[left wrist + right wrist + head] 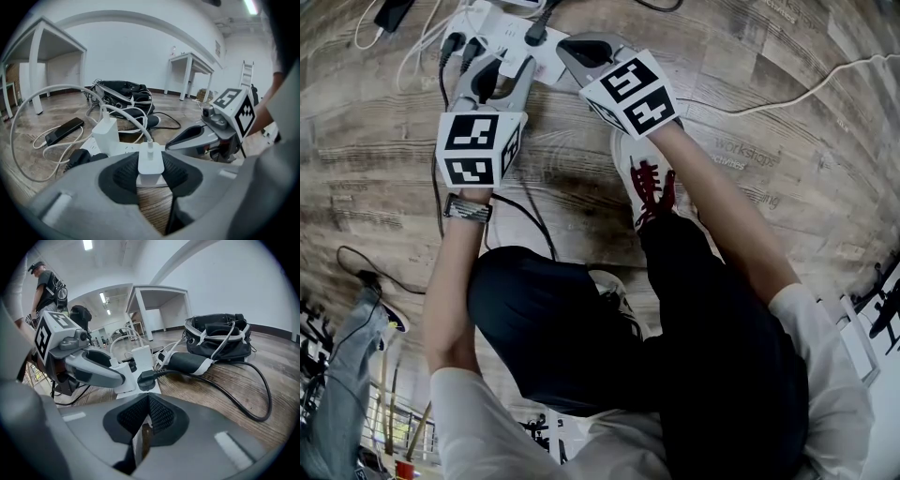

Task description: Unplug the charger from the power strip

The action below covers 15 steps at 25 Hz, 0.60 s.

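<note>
On the wooden floor (769, 112), a phone (64, 131) lies at the far left with white cables looped round it. Next comes the white power strip (126, 149), carrying a taller white adapter (105, 133). Just beside that is the charger (151, 164), seated upright in its socket with its cable arching away.

The left gripper (499, 75) is clamped on the charger, one pad against each side. To the right, the right gripper (148, 399) has its jaws together and empty, tips down at the strip's near end beside a black plug (145, 379).

The main risk, I judge, is that the strip lifts with the charger if the right gripper does not pin it. That would drag the neighbouring plugs and cables. A tilted pull could jam the pins, and the smooth casing could slip from the pads.
</note>
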Each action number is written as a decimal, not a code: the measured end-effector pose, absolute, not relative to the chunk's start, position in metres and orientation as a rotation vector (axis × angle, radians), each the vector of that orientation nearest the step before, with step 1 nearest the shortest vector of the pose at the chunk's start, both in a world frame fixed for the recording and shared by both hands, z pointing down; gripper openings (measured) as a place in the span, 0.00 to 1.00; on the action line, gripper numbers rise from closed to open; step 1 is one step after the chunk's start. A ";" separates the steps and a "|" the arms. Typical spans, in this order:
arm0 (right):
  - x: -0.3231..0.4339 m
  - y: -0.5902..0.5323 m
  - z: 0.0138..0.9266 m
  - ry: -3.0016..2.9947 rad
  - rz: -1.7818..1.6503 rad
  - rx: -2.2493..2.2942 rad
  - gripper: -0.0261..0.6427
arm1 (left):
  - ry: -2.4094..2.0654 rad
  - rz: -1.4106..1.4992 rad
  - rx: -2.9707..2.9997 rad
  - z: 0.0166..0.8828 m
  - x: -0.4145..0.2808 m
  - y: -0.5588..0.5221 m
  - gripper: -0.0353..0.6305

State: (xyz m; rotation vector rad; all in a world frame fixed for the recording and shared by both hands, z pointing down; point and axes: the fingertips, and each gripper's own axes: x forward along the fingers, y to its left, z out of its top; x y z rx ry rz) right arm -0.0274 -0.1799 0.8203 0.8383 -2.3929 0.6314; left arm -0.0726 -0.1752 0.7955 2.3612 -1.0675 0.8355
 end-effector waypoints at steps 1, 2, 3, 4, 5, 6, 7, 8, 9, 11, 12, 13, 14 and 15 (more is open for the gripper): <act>-0.028 -0.180 0.820 -2.394 0.630 0.838 0.04 | -1.067 0.813 2.350 0.795 -0.073 -0.176 0.26; -0.028 -0.180 0.820 -2.394 0.629 0.837 0.04 | -1.067 0.802 2.344 0.795 -0.074 -0.176 0.26; -0.028 -0.180 0.820 -2.394 0.627 0.835 0.04 | -1.067 0.797 2.342 0.795 -0.074 -0.176 0.26; -0.028 -0.180 0.820 -2.393 0.626 0.833 0.04 | -1.066 0.796 2.341 0.795 -0.074 -0.176 0.26; -0.028 -0.180 0.820 -2.392 0.625 0.832 0.04 | -1.065 0.800 2.343 0.795 -0.074 -0.175 0.26; -0.028 -0.180 0.820 -2.391 0.625 0.831 0.04 | -1.063 0.808 2.347 0.795 -0.074 -0.175 0.26; -0.028 -0.180 0.820 -2.391 0.625 0.831 0.04 | -1.061 0.817 2.352 0.795 -0.074 -0.175 0.26; -0.028 -0.180 0.820 -2.391 0.624 0.831 0.04 | -1.059 0.828 2.357 0.795 -0.073 -0.175 0.26; -0.028 -0.180 0.820 -2.391 0.624 0.832 0.04 | -1.057 0.840 2.361 0.795 -0.073 -0.175 0.26; -0.028 -0.180 0.820 -2.392 0.623 0.833 0.04 | -1.055 0.862 2.367 0.795 -0.073 -0.174 0.26; -0.028 -0.180 0.820 -2.392 0.622 0.833 0.04 | -1.054 0.869 2.367 0.795 -0.072 -0.174 0.26; -0.028 -0.180 0.820 -2.391 0.622 0.834 0.04 | -1.054 0.872 2.365 0.795 -0.072 -0.174 0.26; -0.028 -0.180 0.820 -2.391 0.623 0.833 0.04 | -1.055 0.870 2.364 0.795 -0.072 -0.174 0.26; -0.028 -0.179 0.820 -2.390 0.623 0.833 0.04 | -1.059 0.862 2.364 0.793 -0.072 -0.174 0.26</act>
